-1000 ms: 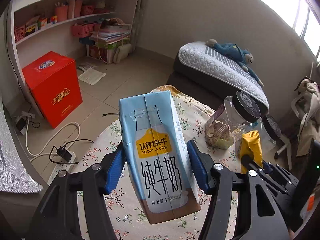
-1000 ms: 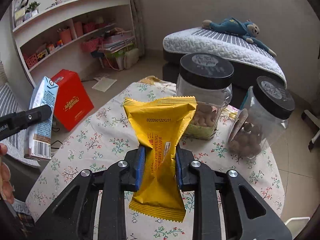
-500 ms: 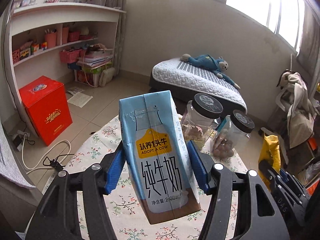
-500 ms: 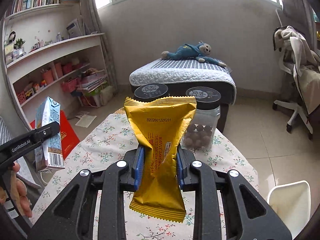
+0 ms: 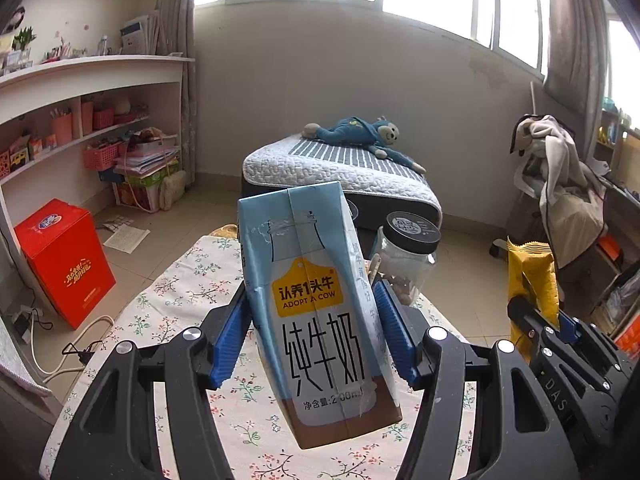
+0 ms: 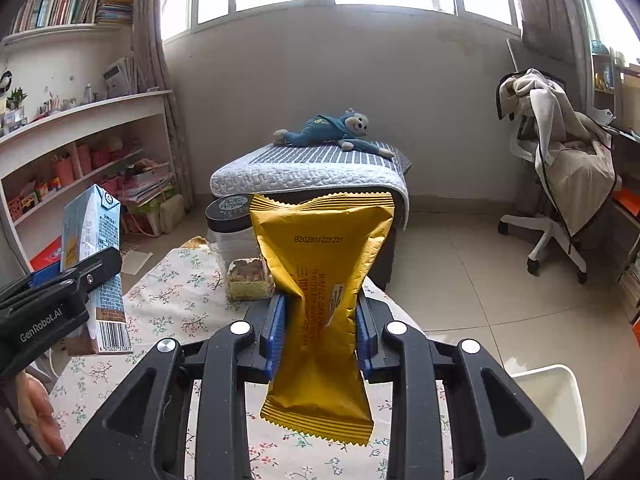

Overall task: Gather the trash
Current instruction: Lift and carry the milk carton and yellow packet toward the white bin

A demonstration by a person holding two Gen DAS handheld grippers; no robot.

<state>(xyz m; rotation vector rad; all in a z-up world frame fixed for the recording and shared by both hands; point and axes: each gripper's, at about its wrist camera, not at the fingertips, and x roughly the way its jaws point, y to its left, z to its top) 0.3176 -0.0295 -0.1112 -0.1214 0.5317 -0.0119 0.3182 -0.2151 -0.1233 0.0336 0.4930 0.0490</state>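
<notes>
My left gripper is shut on a light blue milk carton and holds it upright, tilted a little, above the floral table. The carton also shows at the left of the right wrist view. My right gripper is shut on a yellow snack wrapper, held above the table's right part. That wrapper also shows at the right of the left wrist view. A white bin stands on the floor at the lower right.
Two clear jars with black lids stand at the table's far end. Beyond are a low bed with a blue plush monkey, a red box and shelves on the left, and an office chair with clothes on the right.
Both grippers have lifted and tilted up with their loads, so more of the room and windows shows. The jars now sit lower and farther off in both views. The white bin has come into view.
</notes>
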